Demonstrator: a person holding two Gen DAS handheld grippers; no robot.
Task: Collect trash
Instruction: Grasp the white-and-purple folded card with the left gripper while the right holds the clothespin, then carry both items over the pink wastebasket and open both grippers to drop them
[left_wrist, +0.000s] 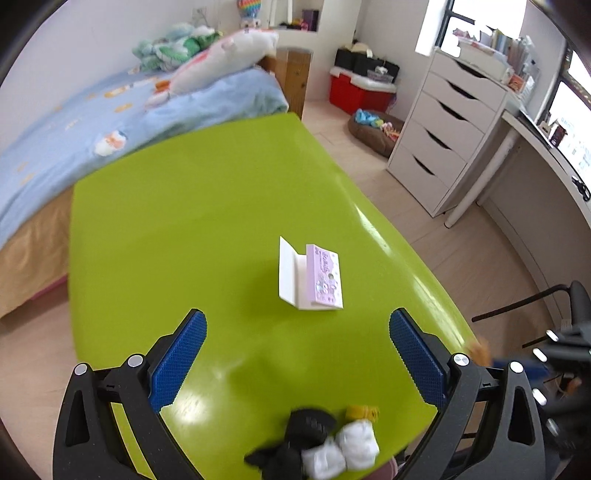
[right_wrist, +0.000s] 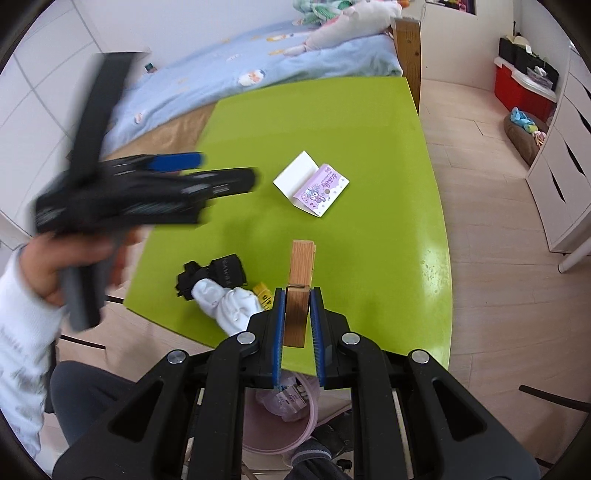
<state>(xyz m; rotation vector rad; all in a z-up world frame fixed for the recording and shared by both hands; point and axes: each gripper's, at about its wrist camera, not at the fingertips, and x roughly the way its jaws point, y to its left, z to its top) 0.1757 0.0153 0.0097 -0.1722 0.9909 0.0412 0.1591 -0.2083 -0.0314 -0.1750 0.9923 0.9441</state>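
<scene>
Blue ribbed pads of our right gripper (right_wrist: 297, 295) clamp a light wooden block (right_wrist: 300, 284), its grained top standing up past the fingertips above the glossy lime-green table (right_wrist: 388, 147). Our left gripper (left_wrist: 297, 325) hangs wide open and empty over that tabletop. Near the front edge lie crumpled white cloth (right_wrist: 229, 304) and black fabric (right_wrist: 214, 275). Farther off sits a folded lilac-printed card box (right_wrist: 314, 186), apart from both grippers.

Both wrist views look steeply down, close over the green table (left_wrist: 184, 221); both share its pink box (right_wrist: 321, 188).
</scene>
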